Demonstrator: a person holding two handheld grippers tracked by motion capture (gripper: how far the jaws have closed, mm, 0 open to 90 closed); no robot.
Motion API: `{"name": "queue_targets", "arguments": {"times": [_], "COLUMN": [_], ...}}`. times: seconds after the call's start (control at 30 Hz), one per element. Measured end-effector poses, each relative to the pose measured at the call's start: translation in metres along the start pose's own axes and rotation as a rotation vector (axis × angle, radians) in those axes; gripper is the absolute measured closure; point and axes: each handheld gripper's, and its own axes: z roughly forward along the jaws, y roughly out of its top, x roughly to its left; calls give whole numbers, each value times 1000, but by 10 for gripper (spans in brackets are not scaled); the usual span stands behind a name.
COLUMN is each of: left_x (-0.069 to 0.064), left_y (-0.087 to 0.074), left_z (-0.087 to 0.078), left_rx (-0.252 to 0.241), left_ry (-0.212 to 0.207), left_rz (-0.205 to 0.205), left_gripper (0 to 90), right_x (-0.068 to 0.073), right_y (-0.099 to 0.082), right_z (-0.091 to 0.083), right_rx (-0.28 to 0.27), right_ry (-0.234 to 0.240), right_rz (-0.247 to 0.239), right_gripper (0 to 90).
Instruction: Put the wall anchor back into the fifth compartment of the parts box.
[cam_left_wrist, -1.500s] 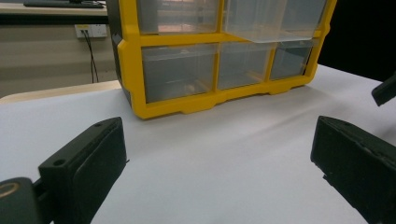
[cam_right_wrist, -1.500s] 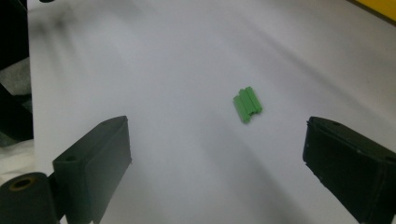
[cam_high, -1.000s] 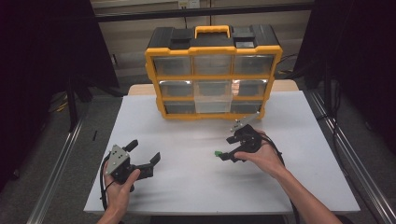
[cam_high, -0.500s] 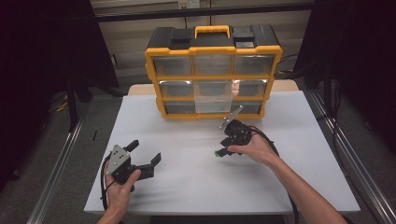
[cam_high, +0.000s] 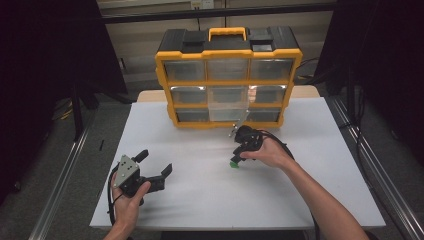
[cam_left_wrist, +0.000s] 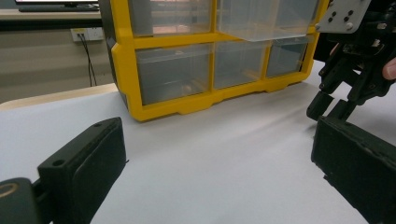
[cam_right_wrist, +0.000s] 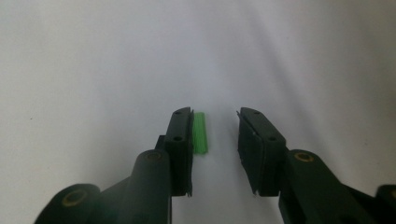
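Between the parted jaws of the right tool (cam_right_wrist: 215, 149), apparently unclamped, a green strip (cam_right_wrist: 200, 133) against one jaw

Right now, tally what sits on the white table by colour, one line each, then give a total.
Yellow and black: 1, the drawer organiser
Green: 1, the small green piece between the jaws of the right gripper
Black: 2, the right gripper and the left gripper, each held in a hand
Total: 4
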Motion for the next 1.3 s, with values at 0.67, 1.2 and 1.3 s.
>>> {"name": "queue_targets", "arguments": {"times": [0.67, 1.2, 1.3], "left_x": [1, 1, 2], "left_y": [0, 0, 0], "left_z": [-1, -2, -2], "left_rx": [0, 5, 5], "left_ry": [11, 12, 10], "left_rz": [0, -3, 3], "left_gripper": [32, 32, 32], "right_x": [-2, 5, 5], "right_y": [0, 0, -1], "right_z": [14, 13, 12], "right_rx": [37, 50, 52], "right_ry": [-3, -50, -46], "right_rz": [-29, -28, 3], "right_gripper": [766, 847, 847]}}
